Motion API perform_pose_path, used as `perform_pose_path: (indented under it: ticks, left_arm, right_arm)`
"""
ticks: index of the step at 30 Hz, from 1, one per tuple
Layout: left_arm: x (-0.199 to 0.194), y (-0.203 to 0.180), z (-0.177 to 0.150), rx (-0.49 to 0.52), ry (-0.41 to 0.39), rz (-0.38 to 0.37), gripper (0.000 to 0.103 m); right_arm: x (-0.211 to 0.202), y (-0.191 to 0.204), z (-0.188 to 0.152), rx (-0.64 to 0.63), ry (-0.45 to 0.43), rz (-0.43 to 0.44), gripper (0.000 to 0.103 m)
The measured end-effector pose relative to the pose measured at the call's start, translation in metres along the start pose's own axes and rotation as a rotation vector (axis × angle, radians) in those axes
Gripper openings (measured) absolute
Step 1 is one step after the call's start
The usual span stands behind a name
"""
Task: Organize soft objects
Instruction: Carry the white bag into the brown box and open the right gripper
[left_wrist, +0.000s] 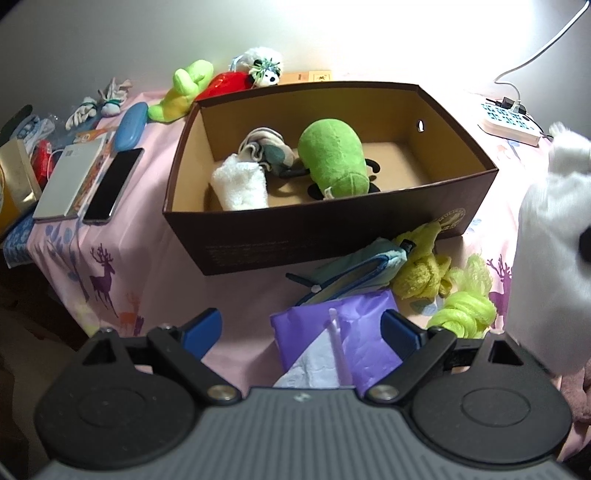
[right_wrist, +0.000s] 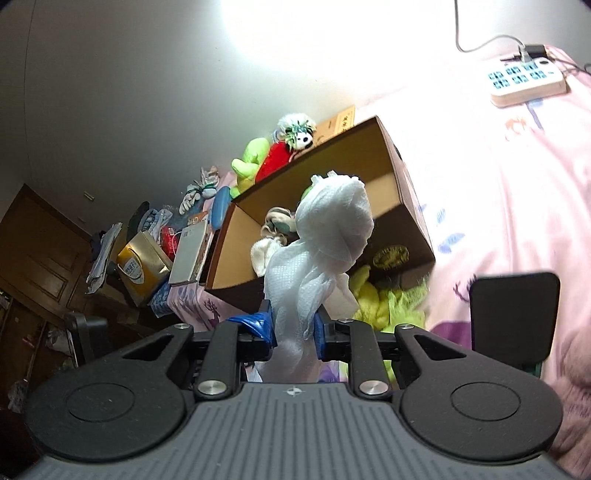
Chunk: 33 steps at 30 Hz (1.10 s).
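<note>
Your right tool (right_wrist: 293, 326) is clamped tight on the white cloth bundle (right_wrist: 332, 221), held up in front of the brown box (right_wrist: 402, 221). Your left tool (left_wrist: 301, 328) hangs wide open, empty, over the purple bag (left_wrist: 354, 332).

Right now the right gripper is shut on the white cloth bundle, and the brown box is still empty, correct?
Not quite. The right gripper is shut on the white cloth bundle, but the brown box isn't empty: the left wrist view shows a green plush, a white towel roll and a grey-patterned cloth inside.
</note>
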<state>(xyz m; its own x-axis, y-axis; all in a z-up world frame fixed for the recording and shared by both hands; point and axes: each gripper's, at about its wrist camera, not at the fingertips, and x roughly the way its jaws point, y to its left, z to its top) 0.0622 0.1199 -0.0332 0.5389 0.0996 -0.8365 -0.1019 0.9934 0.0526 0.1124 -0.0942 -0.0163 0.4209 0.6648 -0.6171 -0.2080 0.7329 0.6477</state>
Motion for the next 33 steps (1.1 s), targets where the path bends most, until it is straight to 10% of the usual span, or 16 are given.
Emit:
perform_pose_path:
  ticks: [10,33]
  left_arm:
    - [-0.006,0.016,-0.008,-0.043,-0.001,-0.010,0.093]
    - [-0.013,0.050,-0.023,-0.159,-0.021,0.000,0.093]
  right_arm:
    - [0.051,0.026,0.073,-0.188,-0.090,-0.075,0.002]
    - [0.227,-0.005,0.101,-0.402,0.238,-0.436,0.003]
